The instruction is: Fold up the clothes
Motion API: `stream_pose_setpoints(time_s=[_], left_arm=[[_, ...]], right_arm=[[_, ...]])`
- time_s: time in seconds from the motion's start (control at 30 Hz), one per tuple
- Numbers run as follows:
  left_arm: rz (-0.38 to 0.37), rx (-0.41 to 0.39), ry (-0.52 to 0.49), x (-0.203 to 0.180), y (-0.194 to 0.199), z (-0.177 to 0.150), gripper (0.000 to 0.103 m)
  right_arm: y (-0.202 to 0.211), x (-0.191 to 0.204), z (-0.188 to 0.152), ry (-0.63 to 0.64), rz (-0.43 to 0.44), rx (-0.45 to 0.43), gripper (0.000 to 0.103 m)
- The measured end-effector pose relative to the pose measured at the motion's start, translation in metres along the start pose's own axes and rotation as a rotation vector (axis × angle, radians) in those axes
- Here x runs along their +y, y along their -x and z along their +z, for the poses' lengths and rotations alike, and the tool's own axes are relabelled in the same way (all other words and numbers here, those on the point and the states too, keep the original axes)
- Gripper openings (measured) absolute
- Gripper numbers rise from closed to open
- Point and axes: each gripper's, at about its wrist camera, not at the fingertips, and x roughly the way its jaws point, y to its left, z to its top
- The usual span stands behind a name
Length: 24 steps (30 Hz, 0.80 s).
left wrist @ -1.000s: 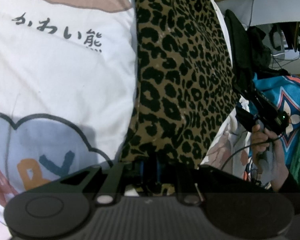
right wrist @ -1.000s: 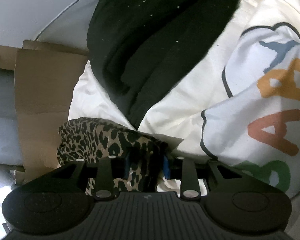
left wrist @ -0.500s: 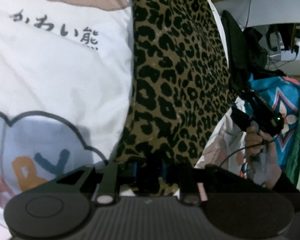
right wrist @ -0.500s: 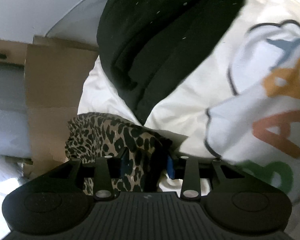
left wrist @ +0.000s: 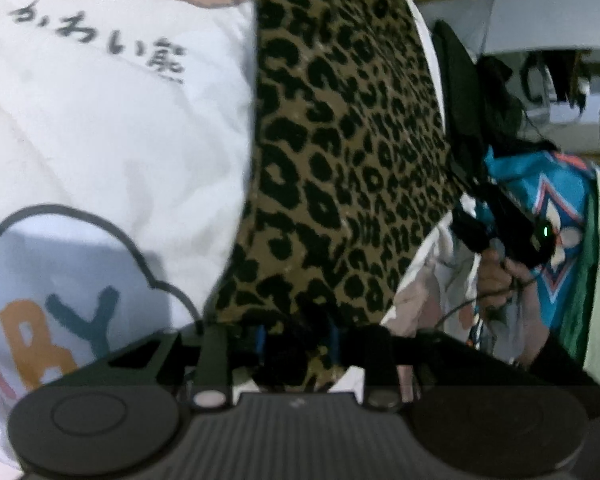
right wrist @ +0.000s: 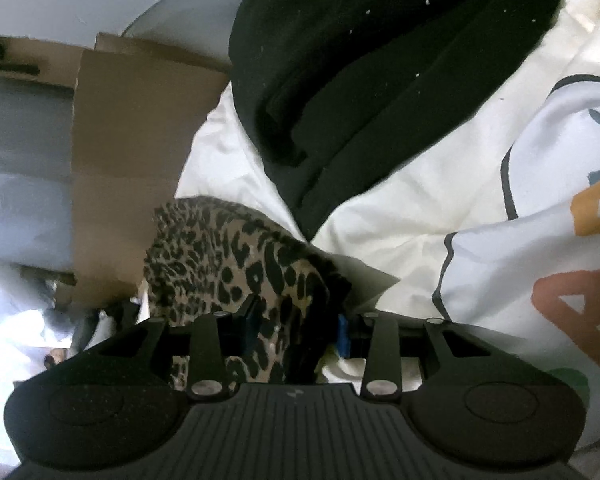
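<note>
two wrist views of a person folding clothes with a pair of hand-held tongs in each hand. a leopard-print garment (left wrist: 340, 152) lies stretched as a long band across a white printed bedcover (left wrist: 112, 128), with one end in each set of tongs.

in the left wrist view, the left tongs (left wrist: 298, 340) have the near end of the leopard cloth bunched between their blue-padded fingers. the gap is narrow and is opening slightly, with the cloth inside it; the pads appear to press on it, though the picture is blurred. far along the band, at the right of this view, a hand (left wrist: 496, 272) holds the other tool.

in the right wrist view, the right tongs (right wrist: 296, 332) sit over the opposite end of the leopard-print garment (right wrist: 236, 256). their jaws are closing, with a thick fold of the cloth between them and the pads seemingly on it. beyond lie a black garment (right wrist: 380, 72), the bedcover (right wrist: 400, 208) and a piece of cardboard (right wrist: 128, 152) at the left.

the step in hand looks like taking hold of both ends of the leopard piece, ready to lift or fold it. the next move calls for a firm pinch at both ends, then carrying them together evenly so the band does not sag or twist.
</note>
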Motion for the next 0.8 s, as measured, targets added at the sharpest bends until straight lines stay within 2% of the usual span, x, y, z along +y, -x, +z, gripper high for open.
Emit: stream_pose_setpoints(time_s=[0.03, 0.07, 0.1, 0.13, 0.33, 0.63, 0.8], left_arm=[[0.001, 0.0, 0.003, 0.0, 0.0, 0.001, 0.028], [-0.003, 0.002, 0.017, 0.001, 0.0, 0.001, 0.024], [-0.006, 0.004, 0.026, 0.002, 0.0, 0.001, 0.012], [-0.011, 0.007, 0.031, 0.003, 0.001, 0.001, 0.006], [-0.027, 0.001, 0.045, 0.002, 0.015, 0.002, 0.002], [-0.043, -0.009, 0.012, -0.002, 0.054, 0.01, 0.002], [-0.023, 0.002, -0.027, 0.002, 0.077, 0.016, 0.002]], right_arm=[[0.0, 0.0, 0.001, -0.001, -0.007, -0.001, 0.017], [0.001, -0.001, 0.002, -0.004, -0.013, -0.002, 0.013], [0.001, -0.002, 0.003, -0.007, -0.019, -0.003, 0.01], [0.002, -0.001, 0.003, 0.002, -0.018, -0.002, 0.007], [0.01, 0.006, 0.0, 0.031, -0.025, -0.011, 0.006], [0.028, 0.021, -0.012, 0.02, -0.014, -0.023, 0.005], [0.029, 0.028, -0.025, -0.012, -0.01, -0.003, 0.005]])
